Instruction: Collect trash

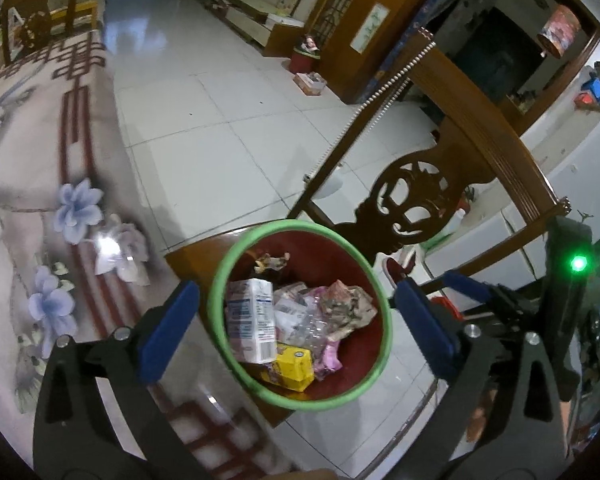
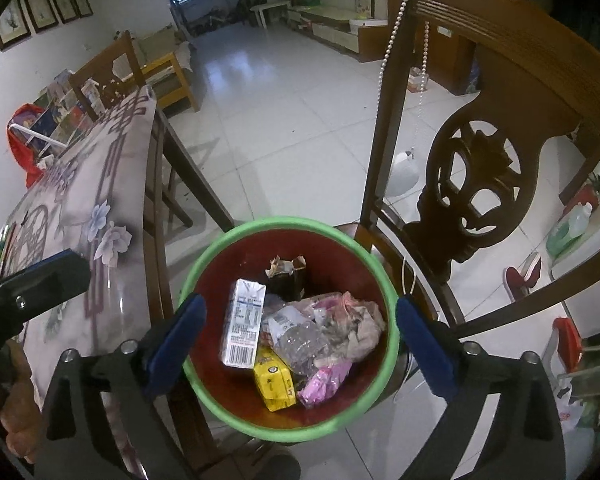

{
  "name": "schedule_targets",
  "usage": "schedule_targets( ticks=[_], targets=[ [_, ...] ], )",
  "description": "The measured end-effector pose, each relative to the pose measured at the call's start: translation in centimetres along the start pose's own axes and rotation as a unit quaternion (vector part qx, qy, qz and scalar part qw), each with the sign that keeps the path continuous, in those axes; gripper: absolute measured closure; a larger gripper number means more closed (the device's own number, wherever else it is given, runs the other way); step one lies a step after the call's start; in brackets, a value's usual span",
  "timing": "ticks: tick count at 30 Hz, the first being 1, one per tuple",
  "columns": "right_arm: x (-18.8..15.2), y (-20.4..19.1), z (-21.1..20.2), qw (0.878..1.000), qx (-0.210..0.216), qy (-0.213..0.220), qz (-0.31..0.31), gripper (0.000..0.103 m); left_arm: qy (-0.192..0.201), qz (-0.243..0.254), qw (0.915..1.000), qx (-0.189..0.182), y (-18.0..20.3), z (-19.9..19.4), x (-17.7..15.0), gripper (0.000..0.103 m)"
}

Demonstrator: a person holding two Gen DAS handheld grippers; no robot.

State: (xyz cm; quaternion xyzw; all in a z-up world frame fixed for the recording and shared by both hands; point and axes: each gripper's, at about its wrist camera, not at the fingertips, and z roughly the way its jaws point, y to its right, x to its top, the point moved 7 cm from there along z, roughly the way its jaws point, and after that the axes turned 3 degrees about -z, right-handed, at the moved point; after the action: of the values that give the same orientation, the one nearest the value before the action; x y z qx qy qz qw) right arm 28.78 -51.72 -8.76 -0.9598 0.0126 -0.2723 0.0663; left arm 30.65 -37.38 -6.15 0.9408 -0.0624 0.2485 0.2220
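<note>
Nearest to us, our left gripper (image 1: 296,322) hangs with its blue fingers spread wide and nothing between them, and our right gripper (image 2: 300,340) is spread just as wide and empty. Below both sits the green-rimmed bin (image 2: 204,388) on a wooden chair (image 2: 476,184), holding a white carton (image 2: 242,328), a yellow box (image 2: 274,384), a crushed bottle (image 2: 300,338) and pink wrappers (image 2: 326,382). Left of it runs the flowered table (image 1: 52,184); beyond lies pale tiled floor (image 1: 204,92).

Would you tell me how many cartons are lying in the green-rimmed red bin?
2: a white carton at the left, a yellow carton below it. Others may be hidden under the wrappers.
</note>
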Motion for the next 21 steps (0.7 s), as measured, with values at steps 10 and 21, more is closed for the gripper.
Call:
schedule_targets(
  ticks=[10,21],
  targets=[
    [1.4,-3.0,-1.3,1.000,0.009,0.019,-0.019,0.007,0.051,0.020,0.9967,0.060,-3.5,-4.9,-0.5,0.005],
    [3.2,-13.4,-6.2,0.989,-0.002,0.111,-0.097,0.007,0.112,0.033,0.9847,0.129,-9.1,-14.2,-2.2,0.005]
  ],
)
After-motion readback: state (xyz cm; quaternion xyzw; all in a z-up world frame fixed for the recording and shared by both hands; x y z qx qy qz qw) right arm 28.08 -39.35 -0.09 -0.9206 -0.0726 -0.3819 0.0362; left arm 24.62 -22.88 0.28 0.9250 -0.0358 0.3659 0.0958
